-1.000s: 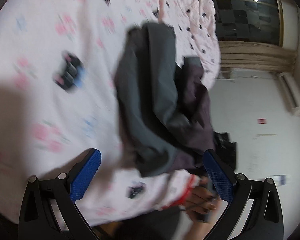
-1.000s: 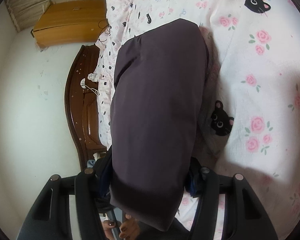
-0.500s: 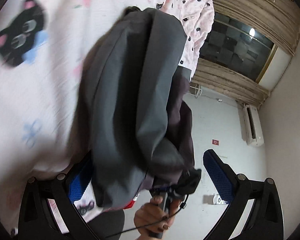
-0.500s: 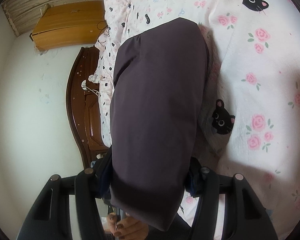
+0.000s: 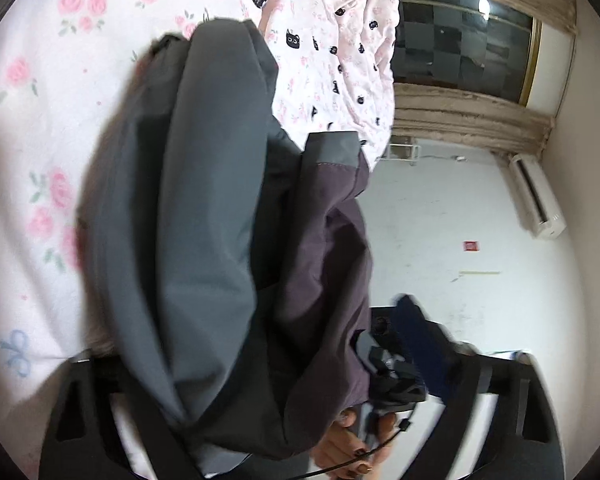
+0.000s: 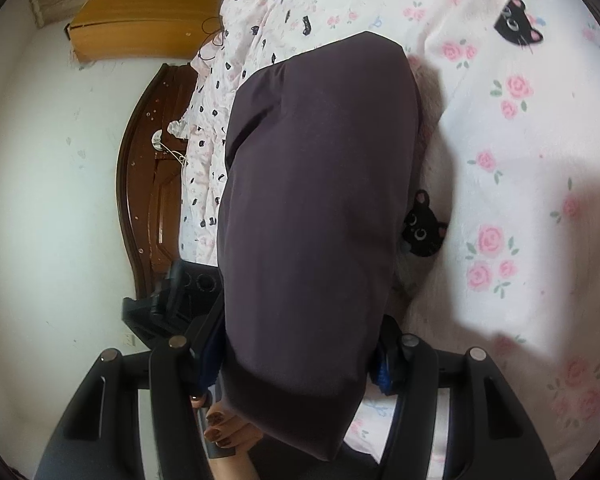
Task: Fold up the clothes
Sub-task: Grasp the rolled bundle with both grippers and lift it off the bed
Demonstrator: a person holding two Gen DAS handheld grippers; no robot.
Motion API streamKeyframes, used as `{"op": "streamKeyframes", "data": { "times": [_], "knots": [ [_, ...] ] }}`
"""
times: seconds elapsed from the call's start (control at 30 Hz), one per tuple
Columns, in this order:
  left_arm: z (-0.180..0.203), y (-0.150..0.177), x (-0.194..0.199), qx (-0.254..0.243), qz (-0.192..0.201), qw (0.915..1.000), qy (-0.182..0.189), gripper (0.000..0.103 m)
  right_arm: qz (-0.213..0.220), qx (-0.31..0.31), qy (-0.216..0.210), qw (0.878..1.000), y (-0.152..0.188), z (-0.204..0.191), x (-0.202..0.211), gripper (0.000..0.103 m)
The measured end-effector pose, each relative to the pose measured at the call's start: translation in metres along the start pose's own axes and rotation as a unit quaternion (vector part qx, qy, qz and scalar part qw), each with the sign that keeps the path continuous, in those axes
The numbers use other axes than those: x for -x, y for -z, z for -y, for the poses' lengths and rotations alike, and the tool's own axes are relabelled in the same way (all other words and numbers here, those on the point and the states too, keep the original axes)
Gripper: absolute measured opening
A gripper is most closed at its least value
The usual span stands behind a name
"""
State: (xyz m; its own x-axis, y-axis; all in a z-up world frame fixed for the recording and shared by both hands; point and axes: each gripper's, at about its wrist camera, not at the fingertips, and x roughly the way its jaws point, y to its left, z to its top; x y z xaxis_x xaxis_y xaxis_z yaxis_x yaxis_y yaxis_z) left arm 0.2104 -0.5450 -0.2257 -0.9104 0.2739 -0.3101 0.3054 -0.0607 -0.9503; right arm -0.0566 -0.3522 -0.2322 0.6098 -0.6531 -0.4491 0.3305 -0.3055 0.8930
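Observation:
A grey and dark purple garment [image 5: 204, 240] hangs bunched in front of the left wrist camera, above the flowered bed sheet [image 5: 40, 140]. It fills the gap of my left gripper [image 5: 290, 348] and hides one finger. The other blue pad [image 5: 416, 344] stands far out to the right, so the jaws are wide. In the right wrist view the purple garment [image 6: 316, 200] drapes down onto the sheet [image 6: 520, 160], with my right gripper [image 6: 296, 364] shut on its near end. The right gripper [image 5: 392, 364] and a hand [image 5: 356, 452] show beside the cloth.
A crumpled cat-print quilt [image 5: 332, 60] lies at the far side of the bed. A dark wooden headboard [image 6: 148, 184] and a wooden cabinet [image 6: 140, 20] stand by the white wall. A dark window [image 5: 460, 48] and an air conditioner [image 5: 536, 196] are on the other wall.
My left gripper has swung in from the sheet to the hanging garment, which now sits between its fingers. The right gripper has held the garment the whole time, barely moving.

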Motion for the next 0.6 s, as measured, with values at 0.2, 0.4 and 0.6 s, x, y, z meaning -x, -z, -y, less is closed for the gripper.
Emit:
{"op": "streamKeyframes", "data": {
  "times": [0.2,0.4,0.6],
  "knots": [
    [0.012,0.003,0.007,-0.03,0.011,0.999,-0.031,0.044,-0.002,0.027,0.011,1.0,0.003,-0.007,0.005,0.059],
    [0.011,0.002,0.043,-0.034,0.058,0.9973,-0.029,0.037,-0.011,0.049,0.004,0.999,0.002,-0.022,-0.005,0.059],
    [0.01,0.001,0.078,-0.037,0.105,0.9934,-0.028,0.037,-0.034,0.098,-0.003,0.995,-0.005,-0.061,-0.033,0.059]
  ]
}}
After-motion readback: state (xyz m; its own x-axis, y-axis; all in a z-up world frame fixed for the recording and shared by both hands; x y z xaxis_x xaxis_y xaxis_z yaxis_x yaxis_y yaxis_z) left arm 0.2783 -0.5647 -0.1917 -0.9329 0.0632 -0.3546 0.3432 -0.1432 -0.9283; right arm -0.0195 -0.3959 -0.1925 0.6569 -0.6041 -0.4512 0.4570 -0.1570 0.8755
